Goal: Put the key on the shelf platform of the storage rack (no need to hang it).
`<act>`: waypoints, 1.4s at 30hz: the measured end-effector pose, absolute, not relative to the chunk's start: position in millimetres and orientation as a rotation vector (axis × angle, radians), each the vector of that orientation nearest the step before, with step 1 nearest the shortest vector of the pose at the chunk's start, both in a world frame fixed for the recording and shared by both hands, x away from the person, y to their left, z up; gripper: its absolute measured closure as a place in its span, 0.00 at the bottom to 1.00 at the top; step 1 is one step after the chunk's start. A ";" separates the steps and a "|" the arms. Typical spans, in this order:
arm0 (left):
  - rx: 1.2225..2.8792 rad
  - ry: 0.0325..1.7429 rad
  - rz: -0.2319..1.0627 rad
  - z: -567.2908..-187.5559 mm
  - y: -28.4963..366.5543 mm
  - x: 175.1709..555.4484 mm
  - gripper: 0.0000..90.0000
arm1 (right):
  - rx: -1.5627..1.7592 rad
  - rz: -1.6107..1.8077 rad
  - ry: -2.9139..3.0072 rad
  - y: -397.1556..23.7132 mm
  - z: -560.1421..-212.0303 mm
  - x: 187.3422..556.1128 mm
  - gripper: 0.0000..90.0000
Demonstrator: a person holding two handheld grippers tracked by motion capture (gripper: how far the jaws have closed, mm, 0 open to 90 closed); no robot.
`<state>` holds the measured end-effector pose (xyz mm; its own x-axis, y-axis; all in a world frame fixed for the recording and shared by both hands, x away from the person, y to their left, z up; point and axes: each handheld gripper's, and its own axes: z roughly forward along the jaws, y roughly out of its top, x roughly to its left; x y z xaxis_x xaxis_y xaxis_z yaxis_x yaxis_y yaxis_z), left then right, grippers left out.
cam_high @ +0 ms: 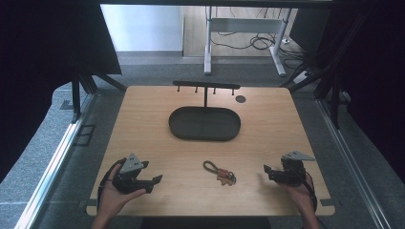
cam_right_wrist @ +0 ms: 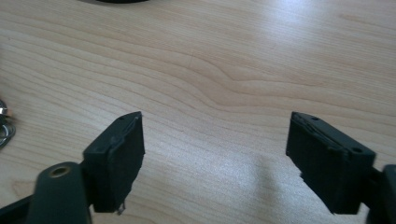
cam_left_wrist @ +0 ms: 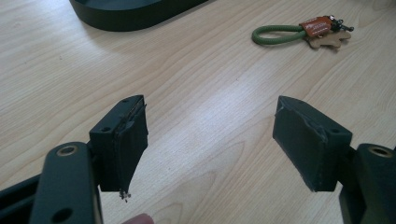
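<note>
A keychain (cam_high: 218, 172) with a green cord loop, an orange tag and a small brown charm lies on the wooden table (cam_high: 143, 124) near its front edge, between my two grippers. The left gripper view has the keychain (cam_left_wrist: 299, 34) ahead to the upper right. My left gripper (cam_high: 152, 180) rests low at the front left, open, with bare wood between its jaws (cam_left_wrist: 210, 140). At the front right my right gripper (cam_high: 267, 171) is held by a hand, open and holding nothing (cam_right_wrist: 215, 149). A metal ring (cam_right_wrist: 3, 126) of the keychain peeks in at the left edge of the right gripper view.
A dark oval tray (cam_high: 204, 123) sits at the table's middle back, with a black T-shaped hook stand (cam_high: 206, 87) rising behind it. A small dark disc (cam_high: 240, 99) lies at the back right. The tray's rim (cam_left_wrist: 135, 14) also appears in the left gripper view.
</note>
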<state>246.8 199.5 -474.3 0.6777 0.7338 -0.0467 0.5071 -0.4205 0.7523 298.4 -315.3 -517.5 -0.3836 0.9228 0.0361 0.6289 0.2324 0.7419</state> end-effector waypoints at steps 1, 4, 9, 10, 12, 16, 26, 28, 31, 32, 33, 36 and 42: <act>2.112 0.952 0.372 -474.8 199.2 247.2 0.30 | 1.426 0.966 2.099 -315.9 -517.0 298.1 0.25; 2.116 0.957 0.366 -477.0 198.2 248.7 0.30 | 1.431 0.959 2.085 -316.7 -515.5 297.5 0.26; 2.140 0.960 0.364 -481.8 195.5 251.2 0.30 | 1.431 1.003 2.101 -319.7 -510.6 293.9 0.30; 2.140 0.961 0.365 -481.8 195.2 251.1 0.30 | 1.422 1.002 2.108 -319.7 -510.2 292.9 0.30; 2.141 0.958 0.363 -481.4 194.7 250.6 0.30 | 1.404 1.011 2.124 -319.9 -509.3 291.5 0.31; 2.141 0.958 0.362 -481.7 194.2 250.3 0.30 | 1.373 1.038 2.158 -320.2 -508.1 290.8 0.31; 2.145 0.971 0.365 -483.7 196.0 251.4 0.30 | 1.356 1.016 2.187 -320.4 -509.7 292.2 0.28; 2.144 0.971 0.368 -483.2 196.2 250.9 0.30 | 1.364 1.007 2.184 -321.3 -509.7 292.3 0.28; 2.144 0.973 0.368 -483.2 196.5 251.0 0.30 | 1.358 1.007 2.193 -322.7 -508.7 292.1 0.29; 2.144 0.973 0.368 -483.2 196.5 251.0 0.30 | 1.356 1.008 2.195 -322.9 -507.9 292.0 0.29; 2.145 0.973 0.366 -483.4 196.5 251.1 0.30 | 1.358 1.010 2.194 -322.9 -507.2 291.9 0.30; 2.145 0.975 0.364 -483.1 196.4 250.8 0.30 | 1.355 1.012 2.200 -323.5 -505.6 292.0 0.31; 2.128 0.964 0.370 -476.1 194.6 246.0 0.30 | 1.284 1.000 2.274 -316.9 -496.5 293.4 0.38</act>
